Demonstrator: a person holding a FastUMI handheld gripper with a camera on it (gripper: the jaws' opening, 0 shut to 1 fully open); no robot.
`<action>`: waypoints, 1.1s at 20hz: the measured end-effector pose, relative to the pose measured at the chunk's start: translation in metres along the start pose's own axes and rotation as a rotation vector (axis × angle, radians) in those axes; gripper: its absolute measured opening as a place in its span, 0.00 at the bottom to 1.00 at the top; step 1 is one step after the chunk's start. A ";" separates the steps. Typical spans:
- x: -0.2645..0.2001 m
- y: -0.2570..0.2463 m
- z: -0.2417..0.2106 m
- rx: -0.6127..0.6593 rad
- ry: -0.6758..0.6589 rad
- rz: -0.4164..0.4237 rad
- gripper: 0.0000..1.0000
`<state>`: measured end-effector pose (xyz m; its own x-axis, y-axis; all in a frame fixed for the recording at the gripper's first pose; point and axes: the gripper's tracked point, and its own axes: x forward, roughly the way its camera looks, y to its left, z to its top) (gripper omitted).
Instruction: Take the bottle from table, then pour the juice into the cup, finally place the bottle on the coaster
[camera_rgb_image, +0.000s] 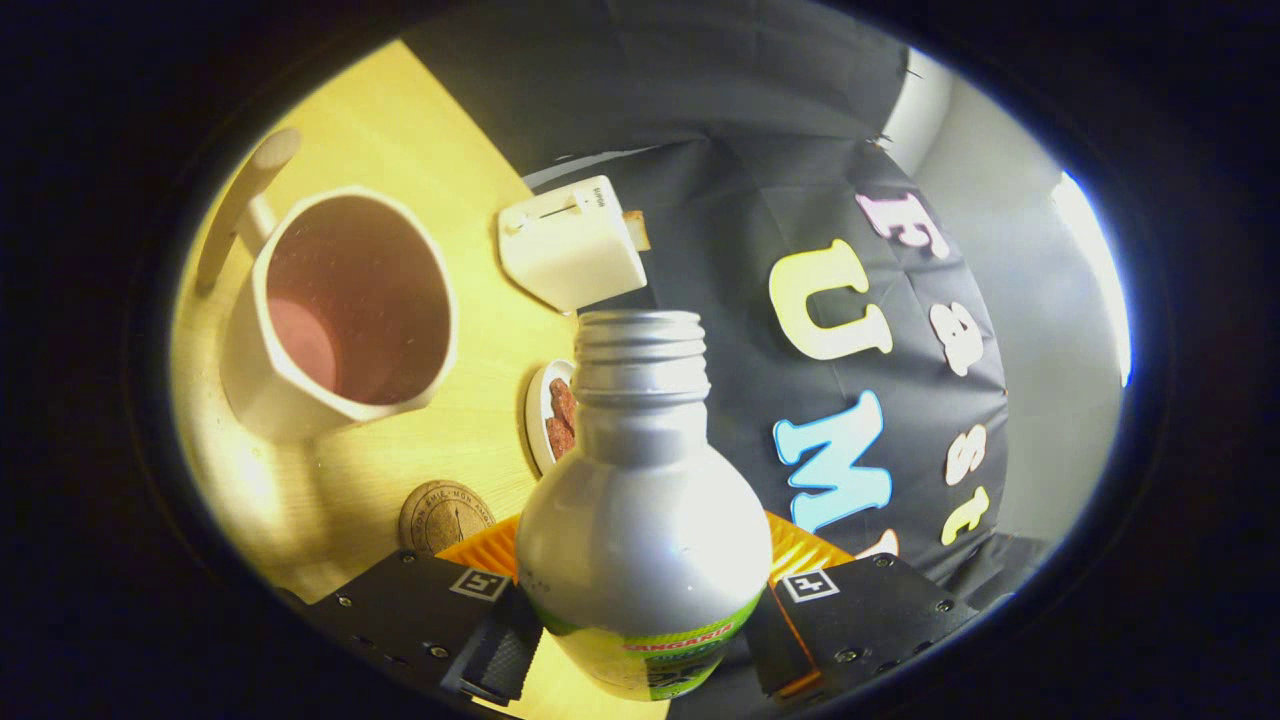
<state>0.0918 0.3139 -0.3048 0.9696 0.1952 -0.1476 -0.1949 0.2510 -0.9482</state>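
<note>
Your gripper had its jaws clamped on the bottle, one finger on each side of its body, cap off and neck pointing ahead. The view was tilted. The cup stood on the table off to the left of the neck, the coaster just ahead of the left finger. A toaster and a small plate sat beyond the bottle.

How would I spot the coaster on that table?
Start at the big white cup on the yellow table. Come towards the tool gripping the bottle; the coaster lies just ahead of its fingers. It is the one flat, round brown disc.
</note>
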 end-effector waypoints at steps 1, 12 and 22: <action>0.000 -0.002 -0.001 0.049 0.011 0.000 0.83; -0.003 0.000 0.001 0.558 0.058 0.115 0.83; -0.003 -0.077 0.010 1.070 -0.031 0.104 0.83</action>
<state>0.1020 0.3034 -0.2285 0.9396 0.2834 -0.1921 -0.3190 0.9284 -0.1904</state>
